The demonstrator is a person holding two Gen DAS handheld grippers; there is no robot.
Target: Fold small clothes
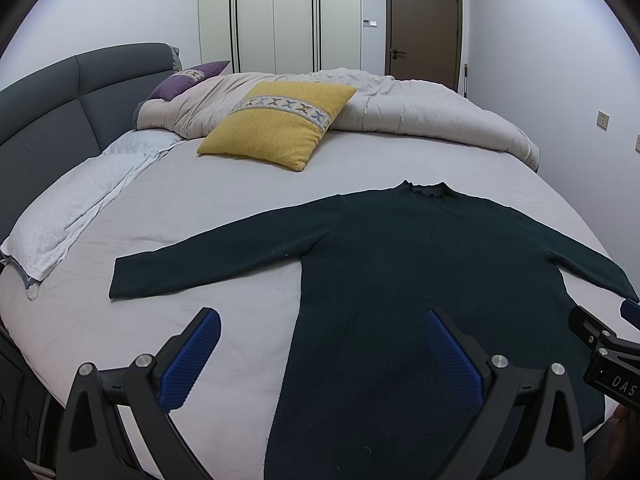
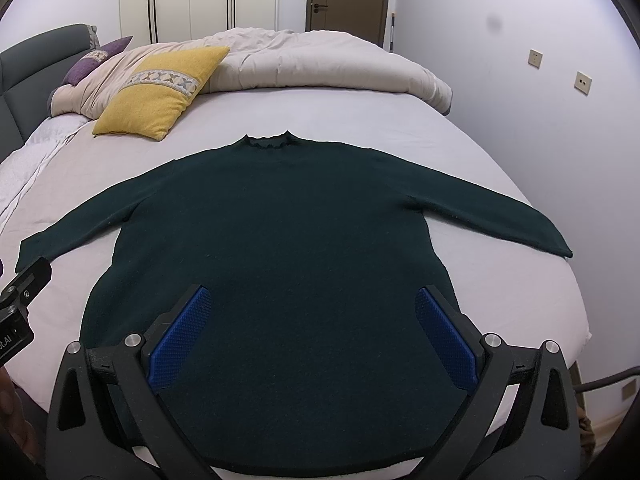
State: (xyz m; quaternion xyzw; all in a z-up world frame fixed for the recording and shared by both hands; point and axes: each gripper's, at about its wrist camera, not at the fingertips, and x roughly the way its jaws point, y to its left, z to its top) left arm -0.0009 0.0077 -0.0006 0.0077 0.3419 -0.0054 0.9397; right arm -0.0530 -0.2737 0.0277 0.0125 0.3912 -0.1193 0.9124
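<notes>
Lying flat on the pale grey bedsheet (image 2: 500,280), sleeves spread left and right, hem near, collar far: dark green knitted long-sleeved sweater (image 2: 288,232), unfolded, so folding appears not yet begun. Left gripper (image 1: 320,354) and right gripper (image 2: 310,330) hover above the hem, jaws wide apart, holding nothing; a first sleeve fold likely calls for pinching a cuff. Left wrist view alone shows the white towel-covered pillow (image 1: 76,204) clearly; right wrist view alone shows the whole right sleeve.

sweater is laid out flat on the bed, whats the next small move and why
Probably bring the left gripper out to the left sleeve to fold it inward. The sweater lies flat, unfolded, both sleeves spread; both grippers, including the right gripper, are open and hold nothing.
</notes>
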